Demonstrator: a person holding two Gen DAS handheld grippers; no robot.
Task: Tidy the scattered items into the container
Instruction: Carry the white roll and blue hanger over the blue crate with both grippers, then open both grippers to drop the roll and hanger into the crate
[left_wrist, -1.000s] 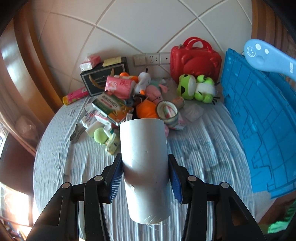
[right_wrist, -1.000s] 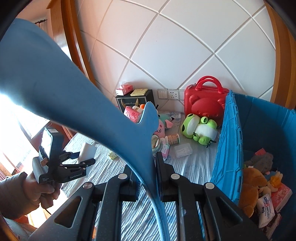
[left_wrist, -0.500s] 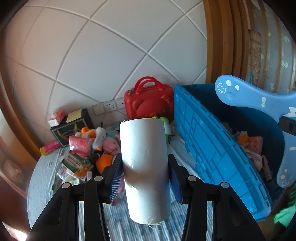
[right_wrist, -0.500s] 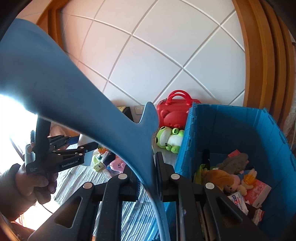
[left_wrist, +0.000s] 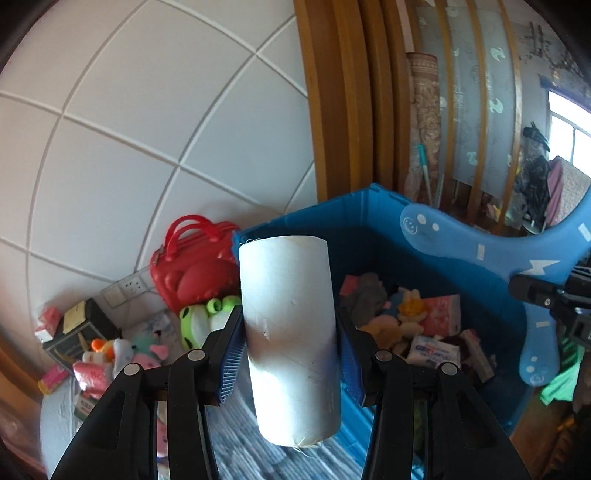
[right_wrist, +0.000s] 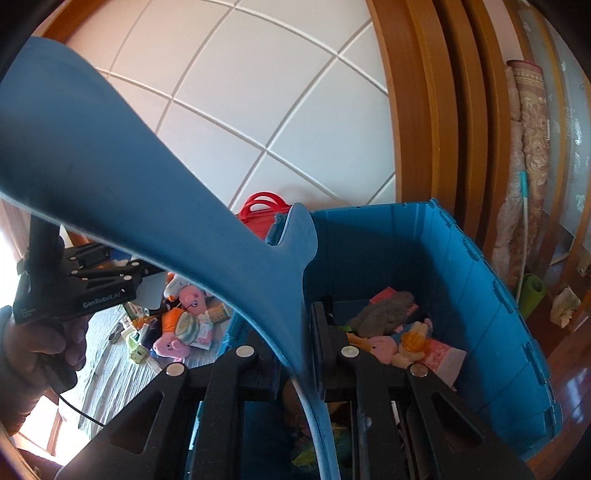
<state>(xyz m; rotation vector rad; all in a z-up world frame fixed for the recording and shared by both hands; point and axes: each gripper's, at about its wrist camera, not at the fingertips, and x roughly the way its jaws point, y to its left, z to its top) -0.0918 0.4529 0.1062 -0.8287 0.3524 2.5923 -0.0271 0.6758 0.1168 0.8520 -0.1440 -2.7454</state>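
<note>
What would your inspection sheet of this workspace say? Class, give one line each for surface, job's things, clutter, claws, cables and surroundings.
Surface: striped cloth beside the bin.
Job's things: blue bin holds soft toys and packets; white tube and blue boomerang-shaped toy are held near it.
Clutter: pile of toys and boxes, green frog plush, red case remain outside.
Claws: left claw shut on the tube; right claw shut on the blue toy.
Cables: thin black lead under the hand.
Surroundings: white tiled wall, wooden frame, rolled rug.
</note>
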